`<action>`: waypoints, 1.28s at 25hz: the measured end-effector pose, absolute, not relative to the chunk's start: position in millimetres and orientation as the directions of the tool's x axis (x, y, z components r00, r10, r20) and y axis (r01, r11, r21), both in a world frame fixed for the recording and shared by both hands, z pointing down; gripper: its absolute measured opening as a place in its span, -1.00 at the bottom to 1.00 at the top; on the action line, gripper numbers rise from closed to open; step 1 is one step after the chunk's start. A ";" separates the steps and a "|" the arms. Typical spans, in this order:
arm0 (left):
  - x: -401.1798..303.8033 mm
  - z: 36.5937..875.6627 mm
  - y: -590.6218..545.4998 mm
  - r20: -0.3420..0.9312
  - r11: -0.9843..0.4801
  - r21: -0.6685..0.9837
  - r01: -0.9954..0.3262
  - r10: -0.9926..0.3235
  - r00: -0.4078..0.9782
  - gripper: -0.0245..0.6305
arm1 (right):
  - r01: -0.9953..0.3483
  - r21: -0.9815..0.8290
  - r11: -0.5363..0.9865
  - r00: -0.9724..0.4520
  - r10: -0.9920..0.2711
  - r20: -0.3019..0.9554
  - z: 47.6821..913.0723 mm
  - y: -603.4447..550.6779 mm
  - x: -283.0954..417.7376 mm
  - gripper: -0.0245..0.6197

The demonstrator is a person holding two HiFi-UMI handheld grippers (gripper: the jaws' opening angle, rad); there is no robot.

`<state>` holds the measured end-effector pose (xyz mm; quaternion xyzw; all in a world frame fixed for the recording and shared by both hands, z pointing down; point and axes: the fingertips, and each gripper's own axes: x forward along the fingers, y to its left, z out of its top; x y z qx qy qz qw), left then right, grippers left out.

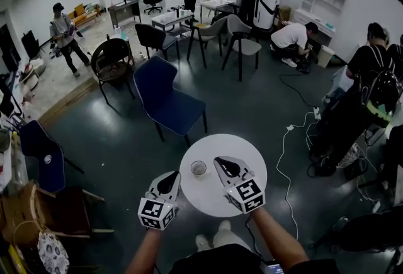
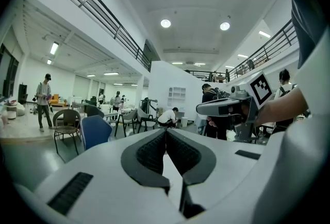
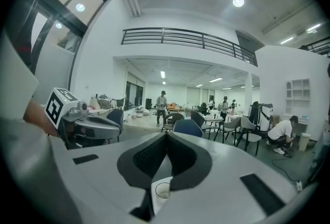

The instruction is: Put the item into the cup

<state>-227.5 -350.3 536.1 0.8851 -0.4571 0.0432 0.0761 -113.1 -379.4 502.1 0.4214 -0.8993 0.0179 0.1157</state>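
Left to right. At left we hold the white, two-jaw left gripper with black ribbed pads above the near left edge of the round white table, pointing roughly level. Its jaws are pressed together at the tips, and its own view shows nothing between them. We judge this raised, level carriage to be a neutral pose clear of the tabletop, not a reach.

Between the two grippers, and just beyond their tips, the small round white cup stands upright on the table, left of its centre. No loose item lies on the bare tabletop. We cannot tell whether the item sits inside the cup.

At right, the matching white right gripper hovers over the table just beside the cup, its jaws likewise closed on nothing. In its own view the cup appears low, beneath the closed tips, so the cup lies below and slightly ahead of this gripper, apart from it.
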 end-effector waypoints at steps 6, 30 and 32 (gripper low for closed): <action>-238.9 522.9 -340.5 0.111 -0.578 0.111 -0.808 -0.801 0.588 -0.87 | -0.757 0.084 0.648 -0.620 -0.754 0.218 493.4 -371.2 -130.7 -0.87; -174.7 487.1 -273.7 0.063 -0.602 0.080 -0.795 -0.793 0.606 -0.87 | -0.753 0.112 0.649 -0.626 -0.758 0.184 465.1 -305.8 -78.4 -0.87; -164.2 488.9 -264.3 0.066 -0.606 0.080 -0.791 -0.789 0.611 -0.87 | -0.754 0.114 0.647 -0.624 -0.760 0.181 465.8 -298.0 -69.3 -0.87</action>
